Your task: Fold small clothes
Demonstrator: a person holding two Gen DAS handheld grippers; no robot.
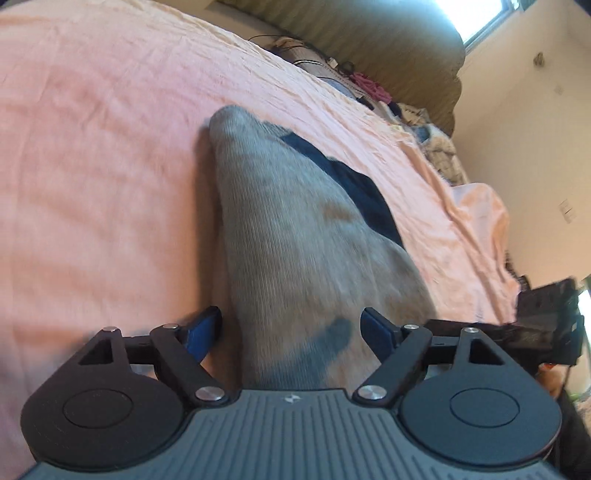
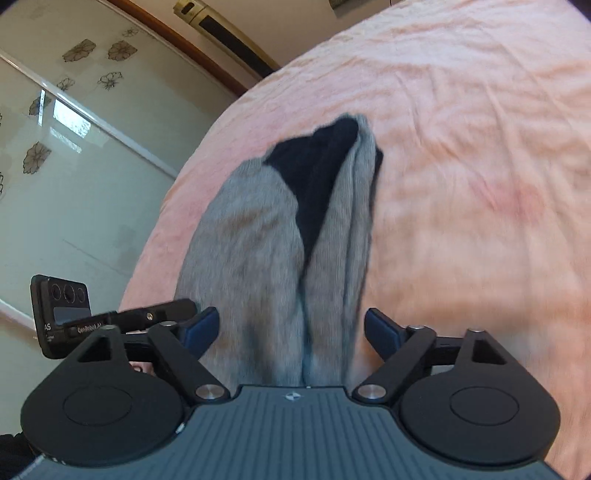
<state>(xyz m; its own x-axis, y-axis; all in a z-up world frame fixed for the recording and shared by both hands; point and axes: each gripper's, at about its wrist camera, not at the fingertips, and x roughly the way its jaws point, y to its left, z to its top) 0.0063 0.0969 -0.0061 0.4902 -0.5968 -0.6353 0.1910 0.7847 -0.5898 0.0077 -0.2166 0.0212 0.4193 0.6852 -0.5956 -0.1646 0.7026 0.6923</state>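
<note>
A grey sock with a dark navy patch lies on the pink bedsheet. In the left wrist view it runs from between the jaws away to the sheet. My left gripper is open, its blue pads either side of the sock's near end. In the right wrist view the grey sock shows folded lengthwise, the navy part at its far end. My right gripper is open and straddles its near end. The other gripper shows at the right edge of the left view and at the left edge of the right view.
A green bolster and a heap of other clothes lie along the bed's far side. A window is beyond. In the right wrist view the bed edge drops off to the left, with a flowered glass wardrobe door behind.
</note>
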